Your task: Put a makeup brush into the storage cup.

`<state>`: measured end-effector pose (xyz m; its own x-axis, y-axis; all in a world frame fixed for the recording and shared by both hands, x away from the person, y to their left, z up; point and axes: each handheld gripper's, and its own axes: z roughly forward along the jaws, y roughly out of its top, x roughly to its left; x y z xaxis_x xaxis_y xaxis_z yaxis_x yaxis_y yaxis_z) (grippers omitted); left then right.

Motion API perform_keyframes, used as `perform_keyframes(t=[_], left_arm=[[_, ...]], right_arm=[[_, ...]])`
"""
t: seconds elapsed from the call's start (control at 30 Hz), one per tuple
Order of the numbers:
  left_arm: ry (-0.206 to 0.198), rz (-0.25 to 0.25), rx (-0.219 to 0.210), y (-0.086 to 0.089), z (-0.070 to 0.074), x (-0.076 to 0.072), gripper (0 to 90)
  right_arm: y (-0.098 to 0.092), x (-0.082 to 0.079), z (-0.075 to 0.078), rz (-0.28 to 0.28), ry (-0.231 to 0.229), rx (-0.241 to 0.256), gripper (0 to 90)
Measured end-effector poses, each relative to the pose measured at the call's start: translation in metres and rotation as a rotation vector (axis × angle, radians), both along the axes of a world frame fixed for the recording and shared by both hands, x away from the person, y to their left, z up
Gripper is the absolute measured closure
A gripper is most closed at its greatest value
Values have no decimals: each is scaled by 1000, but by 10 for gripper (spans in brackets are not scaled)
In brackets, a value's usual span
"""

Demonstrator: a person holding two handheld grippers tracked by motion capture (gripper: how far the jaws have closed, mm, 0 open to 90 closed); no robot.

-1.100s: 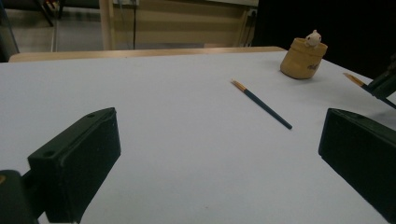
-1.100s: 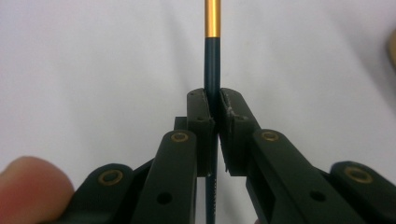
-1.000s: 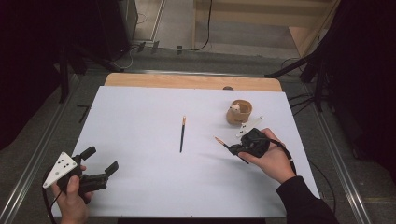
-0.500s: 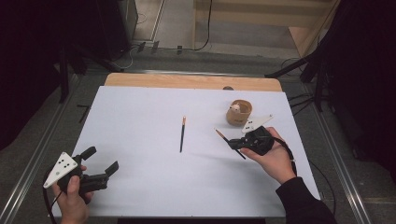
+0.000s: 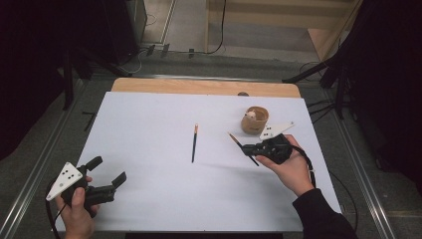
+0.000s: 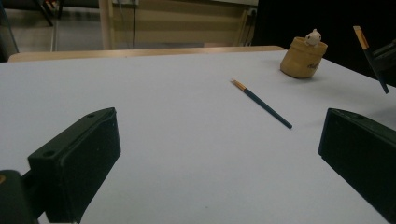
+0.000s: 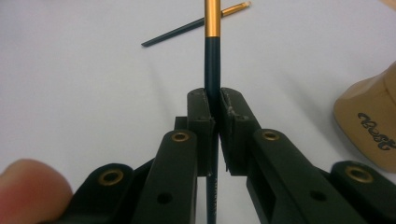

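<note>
While the left gripper (image 5: 102, 181) idles with jaws apart at the tabletop's (image 5: 149, 119) near-left corner, a spare brush (image 5: 194, 143) lies mid-tabletop. Right gripper (image 5: 250, 148) clamps the held brush (image 7: 212, 60), apparently lifted, near the right edge. Best: tilt it upright, keep grip firm, lower centred into the tan holder (image 5: 254, 121).

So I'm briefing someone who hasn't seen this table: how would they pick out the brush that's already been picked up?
Start at the white table and go to its right side, by the tan cup. In front of the cup, the right gripper is shut on a dark brush with a gold band. Unlike the other brush, lying flat mid-table, it is clamped between the jaws.
</note>
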<state>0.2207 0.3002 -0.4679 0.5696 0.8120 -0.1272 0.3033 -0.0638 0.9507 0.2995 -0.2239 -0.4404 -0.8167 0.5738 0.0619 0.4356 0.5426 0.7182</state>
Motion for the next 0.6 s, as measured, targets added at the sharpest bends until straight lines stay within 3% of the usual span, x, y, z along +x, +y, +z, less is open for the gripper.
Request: perform_keyframes(t=[0.27,0.6], left_arm=[[-4,5,2,-3,2,0,0],[-8,32,-61,5,2,4,0]], right_arm=[[-7,-4,1,-27,-41,42,849],[-11,-3,0,-68,-54,105,848]])
